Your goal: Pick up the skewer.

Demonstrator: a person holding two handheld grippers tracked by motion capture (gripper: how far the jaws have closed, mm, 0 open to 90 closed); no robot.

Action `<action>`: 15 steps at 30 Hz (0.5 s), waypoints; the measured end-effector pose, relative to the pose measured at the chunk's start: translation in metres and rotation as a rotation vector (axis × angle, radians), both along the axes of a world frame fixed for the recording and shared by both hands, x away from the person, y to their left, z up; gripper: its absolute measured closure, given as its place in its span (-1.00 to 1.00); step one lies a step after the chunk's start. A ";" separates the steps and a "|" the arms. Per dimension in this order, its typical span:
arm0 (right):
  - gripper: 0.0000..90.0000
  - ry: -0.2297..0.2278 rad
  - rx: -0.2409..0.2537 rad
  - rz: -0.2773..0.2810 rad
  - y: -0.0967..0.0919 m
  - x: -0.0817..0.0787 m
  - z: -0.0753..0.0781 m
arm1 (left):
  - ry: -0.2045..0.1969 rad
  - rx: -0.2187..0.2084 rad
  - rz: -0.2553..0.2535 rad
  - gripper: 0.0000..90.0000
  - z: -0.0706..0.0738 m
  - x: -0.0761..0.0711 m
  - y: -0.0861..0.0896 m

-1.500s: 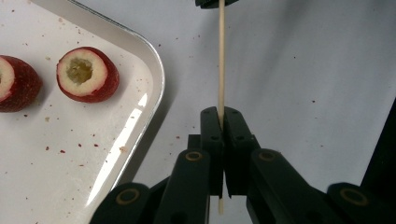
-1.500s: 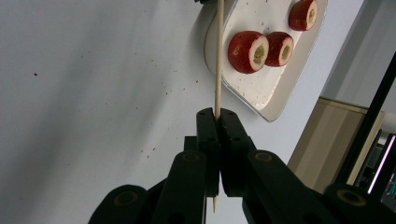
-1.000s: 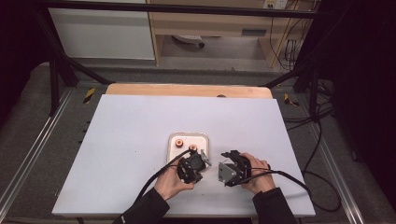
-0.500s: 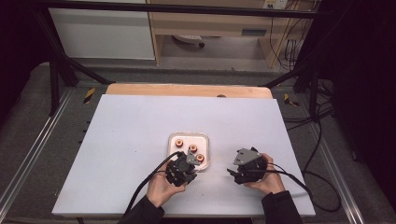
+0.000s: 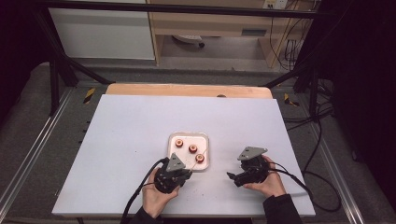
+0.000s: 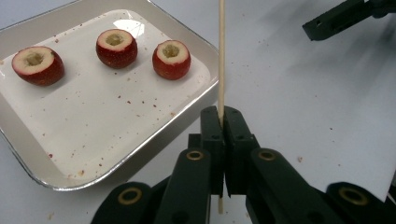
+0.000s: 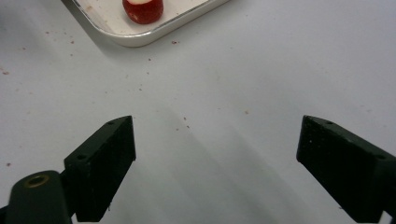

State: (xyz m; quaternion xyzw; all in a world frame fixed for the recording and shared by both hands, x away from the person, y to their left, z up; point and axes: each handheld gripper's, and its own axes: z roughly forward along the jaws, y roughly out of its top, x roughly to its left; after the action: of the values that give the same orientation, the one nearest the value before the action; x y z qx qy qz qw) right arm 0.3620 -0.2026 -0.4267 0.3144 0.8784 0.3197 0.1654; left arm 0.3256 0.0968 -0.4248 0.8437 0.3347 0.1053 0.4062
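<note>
A white tray (image 5: 184, 158) near the table's front middle holds three cored red fruits (image 5: 193, 149). My left gripper (image 5: 186, 171) sits just in front of the tray, shut on a thin wooden skewer (image 5: 195, 162) that slants up over the tray's right corner. In the left gripper view the skewer (image 6: 221, 56) stands pinched between the closed jaws of this gripper (image 6: 223, 112), beside the tray (image 6: 93, 121) and its fruits (image 6: 171, 59). My right gripper (image 5: 233, 178) lies to the right on the bare table, its jaws pointing left. Its jaws have just been opening and this gripper (image 7: 215, 154) holds nothing.
Red crumbs speckle the tray and the table around it. One fruit (image 7: 142, 10) and the tray's rim (image 7: 154, 35) show at the top of the right gripper view. A wooden strip (image 5: 187, 90) borders the table's far edge. Cables trail from both grippers toward the front edge.
The two grippers, close together in front of the tray a second ago, have parted. The left has drawn back toward the front edge; the right has shifted right and opened its jaws.
</note>
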 end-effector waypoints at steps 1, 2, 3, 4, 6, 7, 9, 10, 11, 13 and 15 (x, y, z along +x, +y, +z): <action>-0.78 0.009 0.009 -0.002 0.001 0.000 0.000 | -0.005 -0.006 0.012 0.96 -0.001 -0.001 0.002; -0.80 0.019 0.020 -0.007 0.001 0.001 0.000 | -0.005 -0.011 0.018 0.96 -0.002 -0.003 0.004; -0.82 0.026 0.031 -0.011 0.002 0.001 0.000 | -0.003 -0.022 0.021 0.96 -0.004 -0.004 0.006; -0.83 0.035 0.045 -0.015 0.002 0.002 0.000 | -0.006 -0.032 0.024 0.96 -0.005 -0.005 0.008; -0.87 0.051 0.073 -0.024 0.003 0.003 0.001 | -0.006 -0.043 0.030 0.96 -0.007 -0.006 0.011; -0.89 0.058 0.087 -0.032 0.003 0.004 0.002 | -0.008 -0.051 0.034 0.96 -0.008 -0.007 0.013; -0.92 0.073 0.110 -0.045 0.004 0.005 0.003 | -0.009 -0.061 0.040 0.96 -0.009 -0.008 0.016; -0.93 0.074 0.119 -0.051 0.005 0.006 0.004 | -0.011 -0.065 0.043 0.96 -0.009 -0.009 0.018; -0.94 0.079 0.122 -0.057 0.006 0.007 0.005 | -0.015 -0.069 0.046 0.96 -0.010 -0.009 0.020; -0.97 0.089 0.124 -0.062 0.009 0.009 0.007 | -0.015 -0.080 0.049 0.96 -0.011 -0.010 0.023; -0.98 0.094 0.126 -0.065 0.013 0.011 0.009 | -0.019 -0.085 0.056 0.96 -0.012 -0.011 0.027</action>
State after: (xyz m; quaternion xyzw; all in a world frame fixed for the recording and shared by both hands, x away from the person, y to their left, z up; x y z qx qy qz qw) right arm 0.3729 -0.1895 -0.4182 0.3675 0.8526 0.3537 0.1140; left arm 0.3145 0.1239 -0.4364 0.8149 0.3585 0.1106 0.4418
